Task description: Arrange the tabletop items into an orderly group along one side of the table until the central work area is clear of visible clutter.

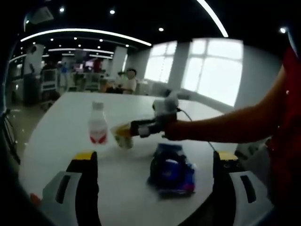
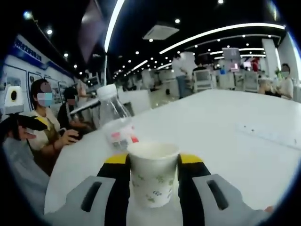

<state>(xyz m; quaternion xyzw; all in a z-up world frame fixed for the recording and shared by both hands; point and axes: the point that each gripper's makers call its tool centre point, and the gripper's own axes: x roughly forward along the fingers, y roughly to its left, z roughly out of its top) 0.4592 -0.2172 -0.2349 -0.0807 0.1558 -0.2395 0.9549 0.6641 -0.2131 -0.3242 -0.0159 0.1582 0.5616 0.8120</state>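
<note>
The job looks partly done, as far as these pictures let me judge. In the right gripper view, the right gripper point(image 2: 154, 176) has its jaws clenched on a white paper cup with a faint green leaf print point(image 2: 153, 175), low in the middle of the frame, just in front of a clear plastic bottle with a white cap and a red-and-white label point(image 2: 114, 123) that stands upright on the white counter point(image 2: 225, 136). In the left gripper view the same cup sits at centre frame, carried close beside the bottle, so those two seem to be gathering into one group. What is left, I think, is the crumpled blue and purple snack bag point(image 1: 171, 170), lying apart from them at lower centre of that view, between the left gripper point(image 1: 155, 176) jaws and a little ahead of them. Those jaws are spread wide and released, gripping nothing.

No writing is readable: the bottle label shows only red shapes on white, and the bag's print (too blurred) gives no brand.
</note>
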